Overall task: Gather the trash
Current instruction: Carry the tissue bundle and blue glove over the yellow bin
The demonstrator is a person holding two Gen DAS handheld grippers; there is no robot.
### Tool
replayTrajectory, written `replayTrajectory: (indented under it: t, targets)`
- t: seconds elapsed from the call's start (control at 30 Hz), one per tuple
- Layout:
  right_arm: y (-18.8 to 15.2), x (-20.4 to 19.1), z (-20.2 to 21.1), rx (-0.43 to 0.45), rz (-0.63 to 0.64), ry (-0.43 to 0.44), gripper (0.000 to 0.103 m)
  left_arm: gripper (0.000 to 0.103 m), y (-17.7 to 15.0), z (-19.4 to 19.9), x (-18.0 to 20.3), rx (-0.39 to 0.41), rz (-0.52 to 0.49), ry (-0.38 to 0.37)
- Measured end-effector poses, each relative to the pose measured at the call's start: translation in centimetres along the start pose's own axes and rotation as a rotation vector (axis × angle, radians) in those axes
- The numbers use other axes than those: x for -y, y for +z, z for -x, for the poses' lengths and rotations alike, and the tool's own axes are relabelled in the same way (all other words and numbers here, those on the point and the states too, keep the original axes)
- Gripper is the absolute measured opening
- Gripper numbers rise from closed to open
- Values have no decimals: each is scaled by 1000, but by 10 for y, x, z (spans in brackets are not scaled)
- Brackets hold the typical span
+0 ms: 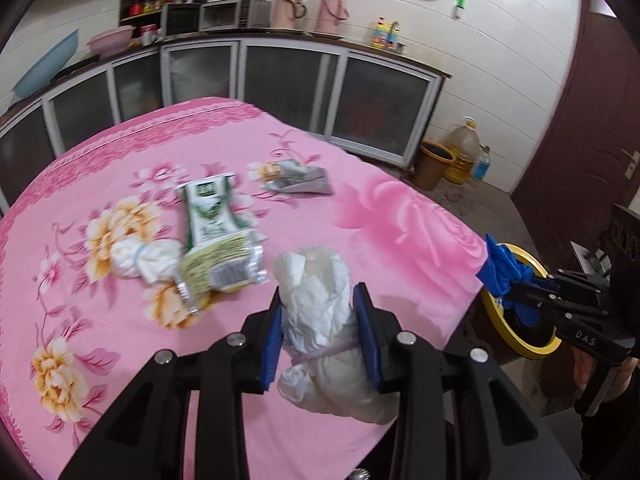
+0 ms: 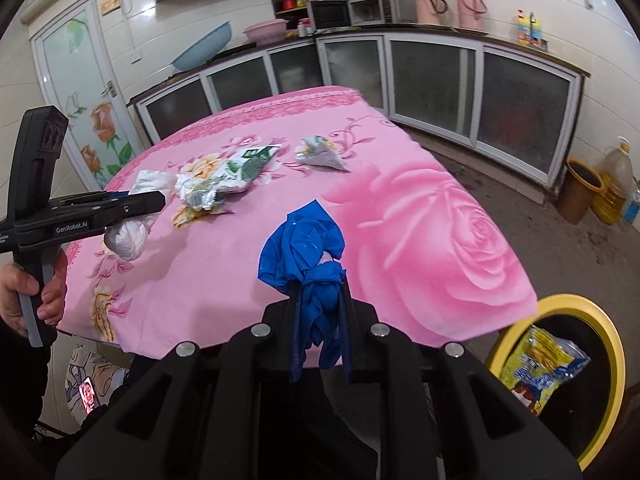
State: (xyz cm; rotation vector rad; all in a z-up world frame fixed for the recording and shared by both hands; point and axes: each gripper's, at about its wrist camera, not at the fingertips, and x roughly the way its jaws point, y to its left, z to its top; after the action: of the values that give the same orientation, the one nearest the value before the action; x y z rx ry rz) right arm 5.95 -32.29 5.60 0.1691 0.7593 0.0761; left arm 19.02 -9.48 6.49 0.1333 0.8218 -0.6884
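Observation:
My left gripper (image 1: 319, 290) is shut on a crumpled white bundle (image 1: 320, 264) tied with a band, held above the near edge of the pink flowered tablecloth (image 1: 400, 220). My right gripper (image 2: 320, 285) is shut on a scrunched blue plastic bag (image 2: 304, 240), held over the table's near right corner. A yellow-rimmed bin (image 2: 600, 320) stands below to the right with a yellow and blue snack wrapper (image 2: 540, 364) inside. On the cloth lie another white bundle (image 1: 140, 258), a green and white wrapper (image 1: 212, 216), a yellowish wrapper (image 1: 224, 272) and a grey foil wrapper (image 1: 300, 178).
Glass-fronted cabinets (image 2: 440, 76) run along the wall behind the table. A brown bucket (image 2: 580, 192) and an oil jug (image 2: 614, 184) stand on the floor at the right. A dark red door (image 1: 580, 120) is at the far right. A hand (image 2: 24, 300) grips the left gripper's handle.

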Motion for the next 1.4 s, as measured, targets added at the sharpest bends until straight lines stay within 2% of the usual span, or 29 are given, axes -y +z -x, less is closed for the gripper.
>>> replayTrajectory:
  t: [0.27,0.63,0.9,1.13,1.4]
  targets:
    - [-14,47,31,35,-80,-78,15,32,12,-21,64,-6,-103,-77]
    - [-39,110,71,74,-198,-210,15,32,27,-47,160,23,-261,-168]
    - [-58,143,89,71,-253,-282,15,32,27,-74,224,-1,-344,-263]
    - [-74,168,96,63,-304,-316,15,32,25,-94,261,-24,-378,-325]
    - [-94,191,96,41,-375,-353,15,32,17,-109,290,-38,-410,-344]
